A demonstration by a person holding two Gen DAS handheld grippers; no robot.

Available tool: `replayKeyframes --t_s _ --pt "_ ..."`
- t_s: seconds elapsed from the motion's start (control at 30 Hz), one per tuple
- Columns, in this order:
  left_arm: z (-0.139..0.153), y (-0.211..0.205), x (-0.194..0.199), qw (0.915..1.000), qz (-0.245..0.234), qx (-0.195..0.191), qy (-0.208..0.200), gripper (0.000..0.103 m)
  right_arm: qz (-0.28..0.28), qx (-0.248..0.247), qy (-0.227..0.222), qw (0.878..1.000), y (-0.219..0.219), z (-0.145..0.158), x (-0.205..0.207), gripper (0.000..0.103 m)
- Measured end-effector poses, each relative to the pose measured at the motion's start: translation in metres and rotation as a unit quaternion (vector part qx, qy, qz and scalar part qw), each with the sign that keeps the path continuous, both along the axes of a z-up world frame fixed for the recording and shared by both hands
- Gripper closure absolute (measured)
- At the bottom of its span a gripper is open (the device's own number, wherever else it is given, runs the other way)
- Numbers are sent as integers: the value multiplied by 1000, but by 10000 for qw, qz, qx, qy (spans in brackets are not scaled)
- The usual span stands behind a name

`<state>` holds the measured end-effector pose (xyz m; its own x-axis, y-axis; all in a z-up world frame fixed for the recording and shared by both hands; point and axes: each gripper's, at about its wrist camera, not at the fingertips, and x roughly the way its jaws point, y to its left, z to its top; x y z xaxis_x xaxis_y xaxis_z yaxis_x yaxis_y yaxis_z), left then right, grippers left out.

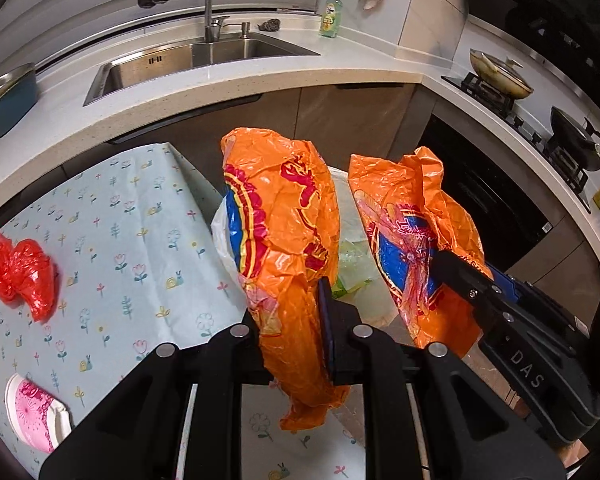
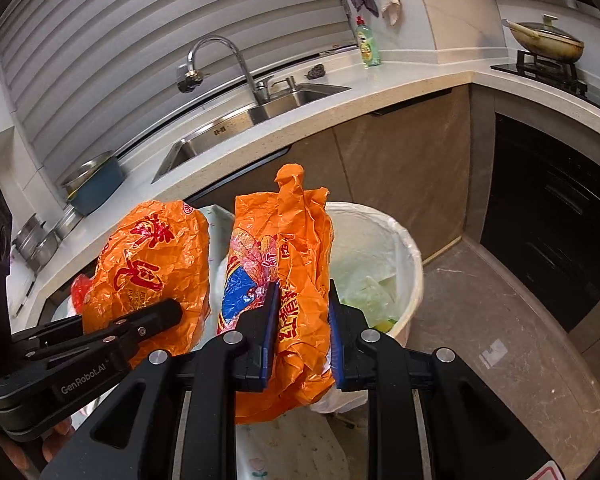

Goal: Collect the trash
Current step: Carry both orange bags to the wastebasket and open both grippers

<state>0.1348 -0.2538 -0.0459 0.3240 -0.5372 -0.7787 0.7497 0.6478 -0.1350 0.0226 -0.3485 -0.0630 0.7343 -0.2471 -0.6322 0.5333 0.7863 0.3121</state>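
Trash is hanging from both claws at this moment. The left claw (image 1: 288, 336) is pinching one crumpled orange bag (image 1: 288, 248) between its pads, and the right claw (image 2: 302, 336) is pinching a second orange bag (image 2: 284, 280) in the same way; both are narrow, closed on the thin plastic. The two bags are dangling side by side, close but apart, near the white-lined bin (image 2: 410, 248) that is standing on the floor in front of the cabinets.

To do this step well, I think each bag should be brought fully over the mouth of the bin before the pads are letting go, because the light plastic can catch on the rim or slide down outside. The bags are hanging long below the pads, so lowering them a little into the liner first seems safer. Releasing one bag and then the other may keep them from tangling.

On the flowered cloth (image 1: 140, 240) a red crumpled bag (image 1: 22, 276) and a pink paper cup (image 1: 34, 416) are waiting for later.
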Motion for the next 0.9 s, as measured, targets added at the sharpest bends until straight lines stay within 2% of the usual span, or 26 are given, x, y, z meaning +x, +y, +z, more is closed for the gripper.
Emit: replayKeyframes --t_s 0.13,0.37,0.77,0.9 --pt "-5 -20 8 9997 -216 -44 101 82 -170 -3 51 9998 -15 -5 0 82" --pt "-3 -32 20 9998 -118 -119 -49 56 -307 18 137 9994 -32 -11 9 82" --pt "1 -1 34 9985 419 -169 -317 53 -86 -39 242 9997 -27 -18 36 82" --pt "1 10 39 9976 576 -201 -319 50 4 -66 294 9995 -23 -20 48 78"
